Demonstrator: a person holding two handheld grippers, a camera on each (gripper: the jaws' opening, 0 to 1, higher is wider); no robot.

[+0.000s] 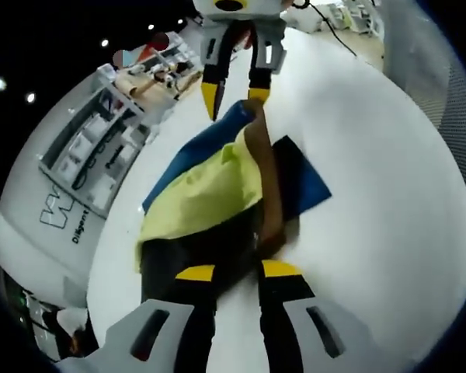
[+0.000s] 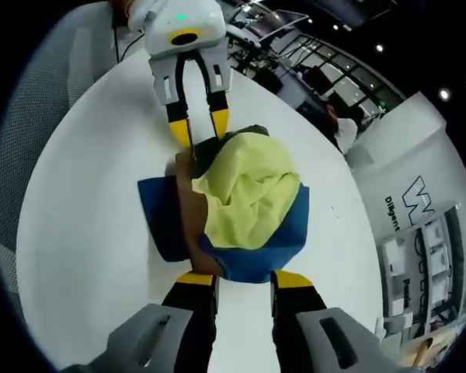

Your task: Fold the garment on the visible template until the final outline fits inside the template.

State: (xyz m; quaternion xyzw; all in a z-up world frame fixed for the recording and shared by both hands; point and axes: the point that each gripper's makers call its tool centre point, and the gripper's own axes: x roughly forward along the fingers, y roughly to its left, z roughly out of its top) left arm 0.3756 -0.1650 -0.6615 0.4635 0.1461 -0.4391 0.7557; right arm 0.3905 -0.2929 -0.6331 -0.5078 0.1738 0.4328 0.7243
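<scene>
A crumpled garment, yellow (image 1: 210,190) with blue, brown and black parts, lies bunched in a heap on a dark blue flat template (image 1: 303,183) on the white round table (image 1: 373,194). My left gripper (image 1: 237,270) stands open at the garment's black end, with the cloth reaching between its jaws. Across the heap, my right gripper (image 1: 234,95) is open at the blue edge. In the right gripper view the yellow cloth (image 2: 248,190) sits on the template (image 2: 159,206). There my right gripper (image 2: 243,280) is open at the blue hem and my left gripper (image 2: 199,124) is open opposite.
Bare white tabletop (image 2: 85,194) surrounds the template on all sides. White shelving and a lettered panel (image 1: 85,163) stand beyond the table's edge. A grey mesh chair back (image 1: 450,116) is close to the table's other side, seen also as mesh (image 2: 31,116).
</scene>
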